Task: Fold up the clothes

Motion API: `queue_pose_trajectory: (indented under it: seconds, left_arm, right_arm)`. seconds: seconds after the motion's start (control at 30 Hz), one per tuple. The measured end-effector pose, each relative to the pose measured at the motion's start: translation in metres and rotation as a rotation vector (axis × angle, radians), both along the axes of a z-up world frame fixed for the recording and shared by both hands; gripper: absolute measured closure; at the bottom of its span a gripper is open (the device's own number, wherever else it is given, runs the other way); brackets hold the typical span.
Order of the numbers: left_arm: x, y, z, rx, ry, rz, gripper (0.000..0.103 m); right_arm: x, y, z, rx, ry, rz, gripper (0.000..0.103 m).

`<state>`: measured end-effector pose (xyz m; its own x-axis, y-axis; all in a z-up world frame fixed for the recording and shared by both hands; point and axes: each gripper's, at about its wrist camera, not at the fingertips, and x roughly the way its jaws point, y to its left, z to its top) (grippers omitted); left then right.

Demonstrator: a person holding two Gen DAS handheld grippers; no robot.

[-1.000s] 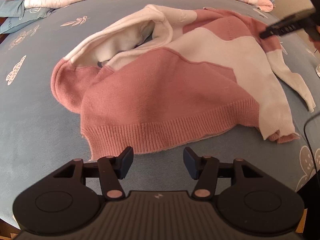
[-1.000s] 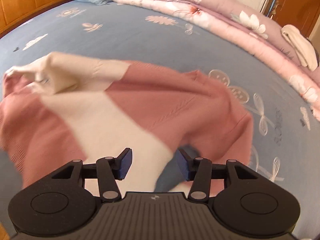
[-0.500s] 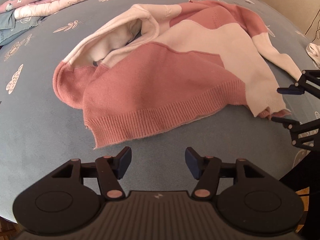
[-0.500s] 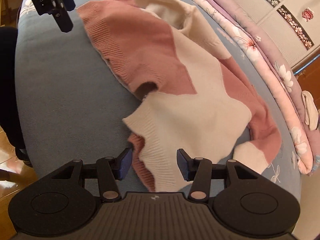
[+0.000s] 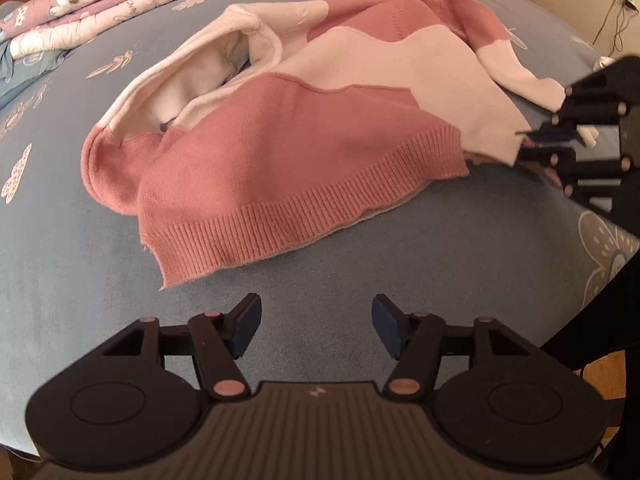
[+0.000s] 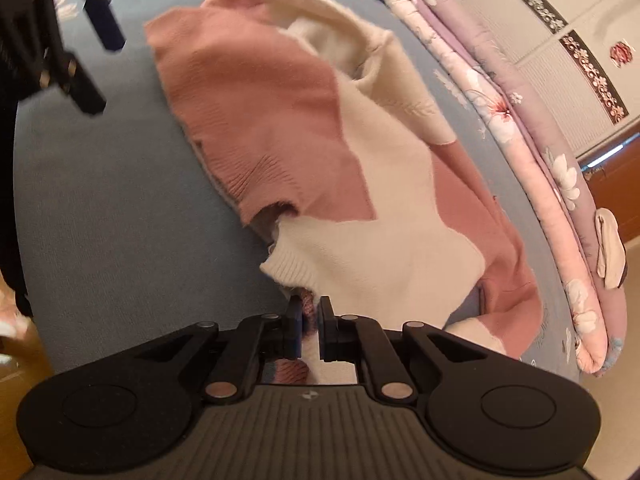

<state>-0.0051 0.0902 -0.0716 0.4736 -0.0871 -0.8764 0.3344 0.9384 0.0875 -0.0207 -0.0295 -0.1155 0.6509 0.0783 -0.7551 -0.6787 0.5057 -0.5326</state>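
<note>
Right now your right gripper [image 6: 310, 322] has its fingers pinched on the sweater [image 5: 288, 152] hem corner; your left gripper [image 5: 316, 330] hovers with fingers spread over the bed [image 5: 80, 280], just short of the hem.

Blue bedsheet [image 5: 100, 280] (floral), folded pink quilt [image 6: 560, 184], white wardrobe [image 6: 560, 60] behind.

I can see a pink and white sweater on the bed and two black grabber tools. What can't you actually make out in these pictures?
- Right gripper jaws are closed on the sweater hem; how much knit they pinch is hidden behind them, right wrist view.
- Sweater's left sleeve: bunched under the body, left wrist view.
- Inside the hood: shadowed.
- Small cream item on the folded quilt: too small to identify.
- Left gripper in the right wrist view: blurred, cut by the edge.
</note>
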Motion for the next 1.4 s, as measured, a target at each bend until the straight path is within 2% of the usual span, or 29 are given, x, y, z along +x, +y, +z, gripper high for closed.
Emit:
queue_pose_trajectory:
  seconds: [0.1, 0.2, 0.37, 0.43, 0.5, 0.6, 0.7, 0.8, 0.93, 1.0, 1.1, 1.2, 1.3, 1.33, 1.4]
  left_arm:
    - [-0.003, -0.017, -0.002, 0.06, -0.087, -0.074, 0.041]
    - [-0.004, -0.039, -0.008, 0.173, -0.158, -0.174, 0.041]
    - [-0.003, -0.073, -0.019, 0.275, -0.241, -0.317, 0.04]
    - [-0.001, -0.086, -0.03, 0.348, -0.291, -0.37, 0.04]
    - [0.005, -0.094, -0.042, 0.416, -0.332, -0.401, 0.04]
    - [0.017, -0.098, -0.054, 0.486, -0.347, -0.385, 0.041]
    - [0.029, -0.091, -0.048, 0.428, -0.277, -0.344, 0.099]
    - [0.028, -0.078, -0.017, 0.283, -0.221, -0.314, 0.101]
    - [0.01, -0.07, 0.025, 0.177, -0.209, -0.382, 0.101]
    - [0.004, -0.071, 0.036, 0.138, -0.172, -0.429, 0.101]
    - [-0.005, -0.075, 0.029, 0.086, -0.096, -0.498, 0.101]
    - [-0.015, -0.086, 0.01, 0.095, -0.039, -0.527, 0.101]
    - [-0.022, -0.086, 0.0, 0.056, 0.009, -0.514, 0.097]
    - [-0.021, -0.084, 0.001, 0.052, 0.002, -0.502, 0.092]
    - [-0.018, -0.074, 0.008, 0.05, -0.016, -0.465, 0.091]
  right_arm:
    - [0.011, -0.007, 0.026, 0.085, 0.006, -0.044, 0.094]
    - [0.023, -0.013, 0.046, 0.147, 0.011, -0.069, 0.094]
    - [0.027, -0.015, 0.063, 0.193, 0.034, -0.072, 0.094]
    - [0.024, -0.015, 0.067, 0.204, 0.044, -0.068, 0.094]
    - [0.022, -0.015, 0.07, 0.203, 0.046, -0.066, 0.094]
    - [0.02, -0.015, 0.071, 0.19, 0.049, -0.066, 0.094]
    - [0.02, -0.019, 0.069, 0.17, 0.059, -0.066, 0.094]
    - [0.018, -0.024, 0.063, 0.143, 0.083, -0.061, 0.094]
    - [0.012, -0.036, 0.061, 0.089, 0.129, -0.046, 0.094]
    - [0.009, -0.045, 0.061, 0.064, 0.155, -0.058, 0.094]
    - [0.004, -0.06, 0.055, 0.062, 0.231, -0.084, 0.094]
    - [-0.002, -0.067, 0.033, 0.084, 0.345, -0.112, 0.094]
    - [-0.005, -0.071, 0.01, 0.106, 0.449, -0.136, 0.094]
    - [-0.004, -0.075, 0.01, 0.125, 0.45, -0.151, 0.094]
    - [0.001, -0.085, 0.014, 0.177, 0.43, -0.198, 0.093]
